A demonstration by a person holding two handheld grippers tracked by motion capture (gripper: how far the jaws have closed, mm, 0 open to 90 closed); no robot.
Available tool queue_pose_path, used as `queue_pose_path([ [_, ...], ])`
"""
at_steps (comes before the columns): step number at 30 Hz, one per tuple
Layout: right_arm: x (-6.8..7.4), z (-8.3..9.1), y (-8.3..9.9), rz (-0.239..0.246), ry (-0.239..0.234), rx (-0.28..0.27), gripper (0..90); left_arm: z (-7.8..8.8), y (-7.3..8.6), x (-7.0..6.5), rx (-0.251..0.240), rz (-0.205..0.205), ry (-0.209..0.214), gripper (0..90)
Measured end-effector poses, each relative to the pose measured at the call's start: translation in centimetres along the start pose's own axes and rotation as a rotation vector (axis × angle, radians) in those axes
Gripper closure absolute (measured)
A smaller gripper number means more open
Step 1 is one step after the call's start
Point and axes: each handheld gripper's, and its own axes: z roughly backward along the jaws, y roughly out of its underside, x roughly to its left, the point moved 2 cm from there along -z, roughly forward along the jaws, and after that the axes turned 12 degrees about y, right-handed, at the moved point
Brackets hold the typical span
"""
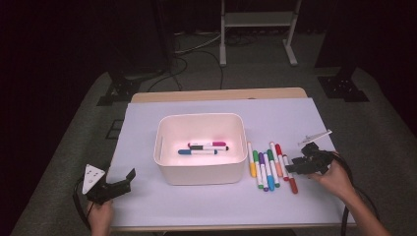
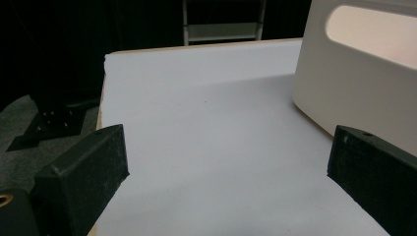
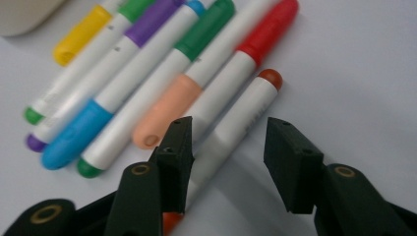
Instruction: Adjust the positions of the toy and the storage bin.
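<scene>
Your right claw (image 3: pixel 226 162) sat low over the outermost marker in the row, the white-barrelled felt pen with the dark red cap (image 3: pixel 236 123), jaws apart with the barrel between them but not yet pinched; the left-hand jaw looked close to or touching the barrel, the other stood clear. That pen lay on the white-covered table (image 1: pixel 206 201), at the right end of the loose row of capped coloured markers (image 1: pixel 268 167), just right of the white plastic tub (image 1: pixel 200 169), which already held three markers (image 1: pixel 204 147). My read was that the step was picking this pen for the tub. To do it well, you needed to centre the claw so both pads met the barrel together, keep the inner jaw out of the gap with the neighbouring red-capped marker (image 3: pixel 246 54), and grip mid-barrel, not near the cap, so it wouldn't pivot on the lift. Closing off-centre would probably have rolled it into the row. Your left claw (image 2: pixel 226 172) was parked near the table's front left corner, jaws wide apart with nothing between them, the tub's handle wall (image 2: pixel 364 73) ahead on its right. Hard to make out: in the right gripper view the pen's near end was cut off behind the jaw, with just an orange-red bit (image 3: pixel 169 221) showing below it, so I couldn't tell contact for sure. From above, the claw covered the grasp point.
</scene>
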Motion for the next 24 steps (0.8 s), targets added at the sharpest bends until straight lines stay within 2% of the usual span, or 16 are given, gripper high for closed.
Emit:
queue_pose_path([
  [2,-0.2,-0.1,0.2,0.01,0.05,0.02,54.5,0.0,0.0,0.0,-0.002,0.0,0.001,0.5],
  [5,-0.5,-0.1,0.8,0.001,0.09,0.032,57.3,0.0,0.0,0.0,-0.002,0.0,0.001,0.5],
  [9,-1.1,0.3,1.6,-0.025,0.121,0.022,65.2,0.0,0.0,0.0,0.002,0.001,0.001,0.5],
  [12,-1.5,0.5,2.0,-0.041,0.141,0.019,75.1,0.0,0.0,0.0,0.002,-0.003,0.001,0.5],
  [17,-2.1,0.9,2.3,-0.068,0.116,0.038,75.8,0.0,0.0,0.0,0.002,0.0,-0.001,0.5],
  [20,-2.2,1.5,2.1,-0.078,0.084,0.021,75.8,0.0,0.0,0.0,0.005,-0.001,-0.002,0.5],
  [22,-2.0,2.4,1.6,-0.085,0.042,0.001,75.8,0.0,0.0,0.0,0.005,-0.001,-0.002,0.5],
  [24,-1.7,3.3,1.0,-0.08,0.019,-0.025,75.8,0.0,0.0,0.0,0.003,-0.002,-0.002,0.5],
])
